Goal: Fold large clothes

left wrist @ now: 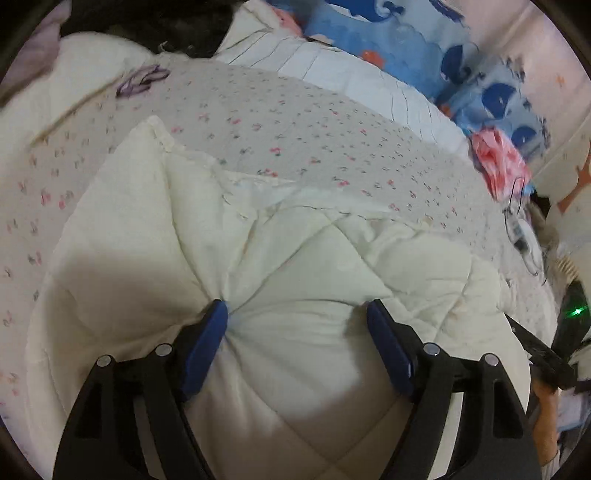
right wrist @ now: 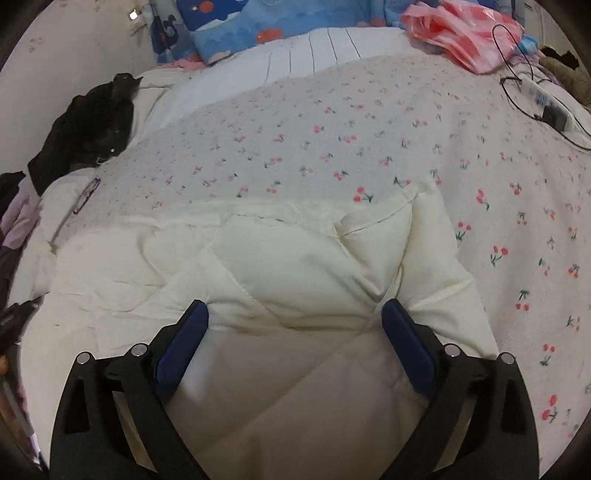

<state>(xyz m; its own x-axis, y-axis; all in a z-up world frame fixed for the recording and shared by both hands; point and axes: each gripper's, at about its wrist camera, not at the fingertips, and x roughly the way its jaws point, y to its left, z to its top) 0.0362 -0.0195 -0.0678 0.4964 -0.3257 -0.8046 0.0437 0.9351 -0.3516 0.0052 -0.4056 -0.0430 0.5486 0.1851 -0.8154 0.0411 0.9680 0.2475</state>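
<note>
The left tool [left wrist: 297, 308] stood released, its two blue pads spread wide over a bulge of the cream quilted garment [left wrist: 258, 280]. The left pad's tip touched a pucker where several creases met, but the two pads did not press the cloth between them. The right tool [right wrist: 295, 308] was likewise released, its two blue pads wide apart with the padded cloth [right wrist: 295, 266] lying between and below them; the right pad sat against a fold, with no grip on it.

The garment, one large cream piece stitched in a diamond pattern, lay in a thick heap on the near side of the bed [right wrist: 369, 147], its far edge ending in a raised corner in each view. The bed was covered by one sheet printed with small pink cherries.

Beyond the sheet lay one white pleated pillow [right wrist: 314, 55], and behind it one blue cloth with whale figures [left wrist: 406, 33]. One pink plastic bag [right wrist: 469, 37] lay at the far right of the bed, beside one white power strip [right wrist: 546, 99] with thin black cables looped about it. One dark garment [right wrist: 92, 125] was bunched at the far left edge near the wall. A small purple item [left wrist: 142, 79] rested on the sheet's left part; what it was could not be told. In the left wrist view the other tool's black frame [left wrist: 543, 354] showed at the right edge, above a hand [left wrist: 546, 417].
</note>
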